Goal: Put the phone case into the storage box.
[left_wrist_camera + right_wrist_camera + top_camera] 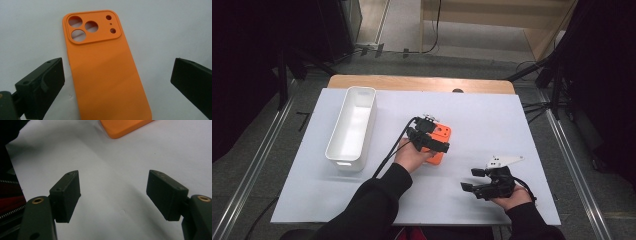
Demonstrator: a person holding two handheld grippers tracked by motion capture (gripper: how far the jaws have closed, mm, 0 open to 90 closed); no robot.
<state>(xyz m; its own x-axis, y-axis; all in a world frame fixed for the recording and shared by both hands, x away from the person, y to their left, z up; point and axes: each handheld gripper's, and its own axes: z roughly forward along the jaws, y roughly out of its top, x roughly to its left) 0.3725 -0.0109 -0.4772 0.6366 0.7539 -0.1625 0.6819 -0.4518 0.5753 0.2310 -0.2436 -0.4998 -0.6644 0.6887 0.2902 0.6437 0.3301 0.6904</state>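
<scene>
Hovering the left tongs (116, 82) right over an orange phone case (105, 72), jaws spread wide, one on each side of it and not touching it yet. Lying flat, camera-cutout end pointing away from the tongs, near the middle of the white tabletop (492, 115). In the high view, sitting partly under the left tongs (428, 141), with the case (443, 134) peeking out beside them.

Keeping the right tongs (113, 195) off to the side, also wide apart, holding nothing, just aiming at bare sheet with a corner of the case (125, 126) at the top of that view. Well apart from the case in the high view, down near the front edge (479, 181).

Worrying mostly about the grip: looking thin and probably floppy, so likely bowing or popping out if squeezed across the width. Also lying flush on the sheet, so risking jaws scraping the surface or just shoving the case along instead of getting under an edge. Possibly wrinkling the white covering too.

Room-wise, looking pretty good. Sitting off to the left, a white rectangular bin (352, 127), well apart from the case, with open sheet between. Plenty of bare surface to the right and toward the far edge. Watching the trailing cable near the left hand (412, 156) though.
</scene>
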